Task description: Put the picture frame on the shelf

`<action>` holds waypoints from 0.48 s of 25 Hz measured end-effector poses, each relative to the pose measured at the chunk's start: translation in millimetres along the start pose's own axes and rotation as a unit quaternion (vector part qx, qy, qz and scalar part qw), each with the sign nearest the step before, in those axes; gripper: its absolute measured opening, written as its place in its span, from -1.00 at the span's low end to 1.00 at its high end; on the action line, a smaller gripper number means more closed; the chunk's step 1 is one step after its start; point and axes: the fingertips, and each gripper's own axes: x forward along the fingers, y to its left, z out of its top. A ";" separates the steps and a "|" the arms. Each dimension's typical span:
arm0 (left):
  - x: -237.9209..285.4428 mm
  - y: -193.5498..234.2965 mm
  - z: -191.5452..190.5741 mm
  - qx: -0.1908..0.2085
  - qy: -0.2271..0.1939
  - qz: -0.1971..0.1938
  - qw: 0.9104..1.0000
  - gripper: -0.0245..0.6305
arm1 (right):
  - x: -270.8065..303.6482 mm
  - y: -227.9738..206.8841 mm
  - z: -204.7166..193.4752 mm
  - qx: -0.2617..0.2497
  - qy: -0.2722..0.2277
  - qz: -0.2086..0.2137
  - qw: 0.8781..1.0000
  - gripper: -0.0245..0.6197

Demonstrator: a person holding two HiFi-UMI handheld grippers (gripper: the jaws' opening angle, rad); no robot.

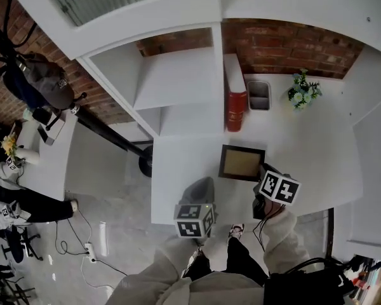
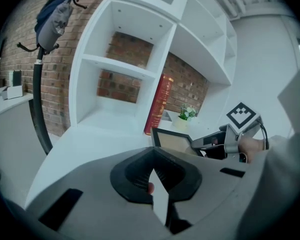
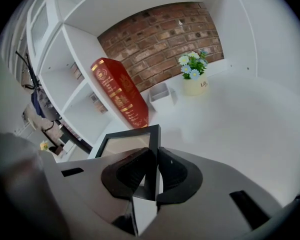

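The picture frame [image 1: 240, 162], black-edged with a tan panel, lies low over the white tabletop [image 1: 305, 145] in front of the shelf unit [image 1: 178, 75]. My right gripper [image 1: 261, 173] is shut on its right edge. In the right gripper view the black edge [image 3: 152, 144] runs straight between the pads [image 3: 151, 171]. My left gripper [image 1: 204, 182] hovers left of the frame with its jaws together and nothing in them [image 2: 152, 176]. The left gripper view shows the frame [image 2: 172, 141] and the right gripper [image 2: 210, 144] off to its right.
A red book [image 1: 235, 110] stands against the shelf's side wall. Beside it sit a small grey box [image 1: 259, 96] and a flower pot [image 1: 303, 93] by the brick wall. A coat stand with a bag [image 1: 41, 84] rises at the left.
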 end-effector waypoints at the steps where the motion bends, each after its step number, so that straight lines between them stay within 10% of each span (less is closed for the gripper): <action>1: -7.8 5.3 1.8 0.000 -0.004 0.001 1.000 -0.92 | -2.8 9.7 -2.0 -0.002 -0.003 0.003 1.000 -0.69; 12: -98.1 87.9 10.7 -0.017 -0.047 0.023 0.998 -0.92 | -39.6 118.8 -37.1 -0.037 -0.030 0.017 0.999 -0.69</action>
